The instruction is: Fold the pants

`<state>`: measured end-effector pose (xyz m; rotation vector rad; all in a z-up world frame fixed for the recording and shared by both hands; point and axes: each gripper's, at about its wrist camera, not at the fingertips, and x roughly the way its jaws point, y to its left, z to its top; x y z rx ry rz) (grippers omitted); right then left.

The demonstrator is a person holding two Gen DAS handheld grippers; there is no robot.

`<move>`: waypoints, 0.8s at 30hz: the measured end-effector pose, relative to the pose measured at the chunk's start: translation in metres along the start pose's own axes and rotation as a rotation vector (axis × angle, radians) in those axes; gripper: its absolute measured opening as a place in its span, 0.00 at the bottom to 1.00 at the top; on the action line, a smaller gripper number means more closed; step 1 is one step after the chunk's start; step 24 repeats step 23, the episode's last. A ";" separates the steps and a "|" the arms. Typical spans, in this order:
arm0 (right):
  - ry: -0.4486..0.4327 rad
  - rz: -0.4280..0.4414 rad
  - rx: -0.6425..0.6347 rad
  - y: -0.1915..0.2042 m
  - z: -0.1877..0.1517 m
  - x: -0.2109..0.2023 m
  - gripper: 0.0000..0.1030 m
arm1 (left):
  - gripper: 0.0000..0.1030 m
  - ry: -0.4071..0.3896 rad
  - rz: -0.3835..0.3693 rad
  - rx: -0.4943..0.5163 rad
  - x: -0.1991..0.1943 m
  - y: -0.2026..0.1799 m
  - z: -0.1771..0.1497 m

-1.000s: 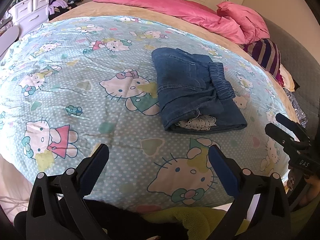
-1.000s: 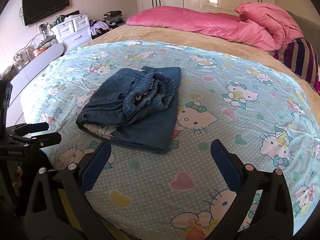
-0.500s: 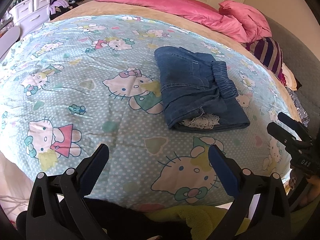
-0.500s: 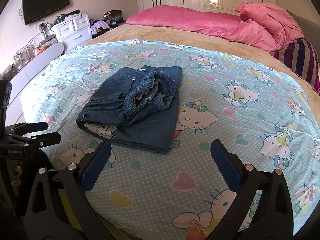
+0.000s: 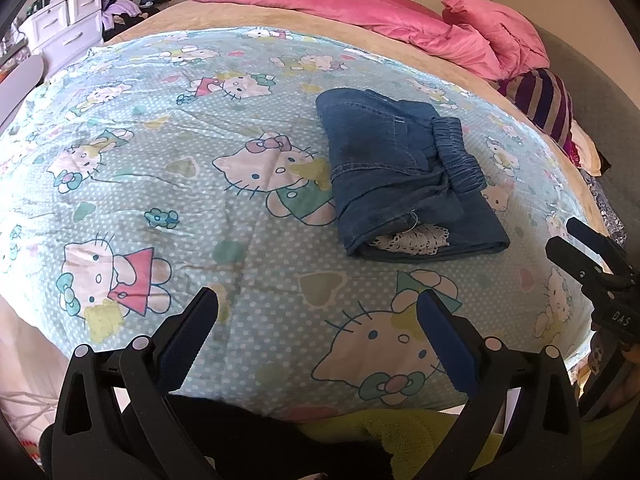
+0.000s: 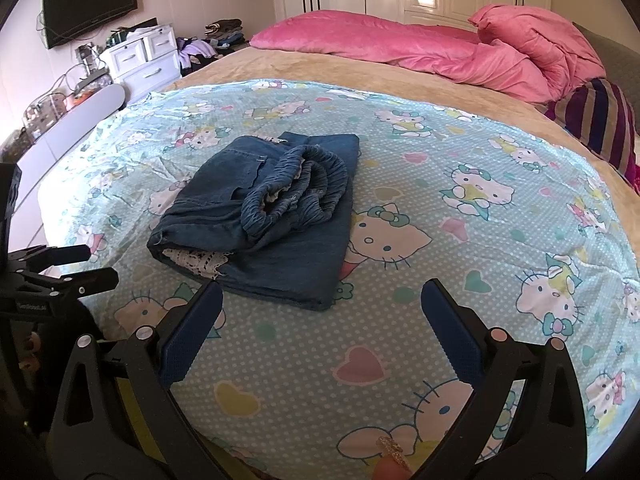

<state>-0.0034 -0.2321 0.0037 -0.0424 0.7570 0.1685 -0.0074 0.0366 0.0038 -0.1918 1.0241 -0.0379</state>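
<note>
Little change vs earlier: left gripper (image 5: 318, 314) shifts slightly, right gripper (image 6: 322, 310) stays, both spread wide, empty. Folded pants (image 6: 264, 216) lie mid-bed on cartoon sheet (image 6: 460, 208). Pink duvet (image 6: 440, 50) behind; nothing between.

Folded pants (image 5: 400, 176): inner layers hidden, only lace trim (image 5: 416, 236) peeking at open end
Striped cushion (image 6: 600, 124): cut off at right edge
Clutter on white dresser (image 6: 144, 56): too small to identify
Bed (image 5: 256, 20): near edge hidden behind hand-held gripper frames
</note>
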 end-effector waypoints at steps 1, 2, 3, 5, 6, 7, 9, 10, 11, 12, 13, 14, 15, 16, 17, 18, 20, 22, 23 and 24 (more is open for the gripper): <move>0.000 -0.001 -0.001 0.000 0.001 0.000 0.91 | 0.96 0.002 0.011 -0.002 0.001 0.000 0.000; 0.000 -0.002 -0.002 -0.001 0.001 0.000 0.91 | 0.96 0.002 0.017 -0.003 0.001 0.001 0.001; 0.001 -0.005 -0.003 -0.001 0.002 0.001 0.91 | 0.96 -0.002 0.019 -0.006 0.002 0.002 0.002; 0.002 -0.012 0.001 -0.005 0.002 0.001 0.91 | 0.96 -0.031 -0.004 -0.022 -0.002 0.008 0.003; 0.003 -0.016 0.004 -0.008 0.003 0.001 0.91 | 0.96 -0.058 -0.018 -0.030 -0.006 0.011 0.004; 0.005 -0.023 0.010 -0.012 0.003 0.002 0.91 | 0.96 -0.077 -0.033 -0.032 -0.008 0.013 0.005; 0.009 -0.037 0.027 -0.020 0.002 0.004 0.91 | 0.96 -0.084 -0.038 -0.037 -0.009 0.019 0.010; 0.012 -0.043 0.035 -0.024 0.002 0.006 0.91 | 0.96 -0.084 -0.027 -0.042 -0.007 0.023 0.014; 0.018 -0.055 0.046 -0.030 0.002 0.009 0.91 | 0.96 -0.080 0.000 -0.050 -0.003 0.031 0.019; 0.022 -0.067 0.057 -0.037 0.002 0.010 0.91 | 0.96 -0.068 0.027 -0.064 0.003 0.038 0.025; 0.021 -0.078 0.065 -0.043 0.002 0.012 0.91 | 0.96 -0.058 0.040 -0.079 0.008 0.046 0.029; 0.023 -0.094 0.080 -0.052 0.002 0.014 0.91 | 0.96 -0.042 0.053 -0.102 0.015 0.058 0.034; 0.029 -0.104 0.096 -0.060 0.002 0.017 0.91 | 0.96 -0.011 0.077 -0.131 0.025 0.073 0.040; 0.032 -0.111 0.127 -0.075 0.002 0.019 0.91 | 0.96 0.007 0.092 -0.154 0.031 0.085 0.044; 0.033 -0.121 0.151 -0.087 0.001 0.021 0.91 | 0.96 0.021 0.113 -0.173 0.039 0.099 0.050; 0.036 -0.149 0.181 -0.101 0.000 0.023 0.91 | 0.96 0.032 0.141 -0.183 0.044 0.110 0.054; 0.040 -0.206 0.257 -0.137 -0.003 0.026 0.91 | 0.96 0.037 0.206 -0.203 0.054 0.135 0.065; 0.041 -0.263 0.320 -0.172 -0.007 0.029 0.91 | 0.96 0.028 0.265 -0.221 0.061 0.160 0.077; 0.041 -0.263 0.320 -0.172 -0.007 0.029 0.91 | 0.96 0.014 0.274 -0.230 0.063 0.173 0.084; 0.041 -0.263 0.320 -0.172 -0.007 0.029 0.91 | 0.96 0.014 0.274 -0.230 0.063 0.173 0.084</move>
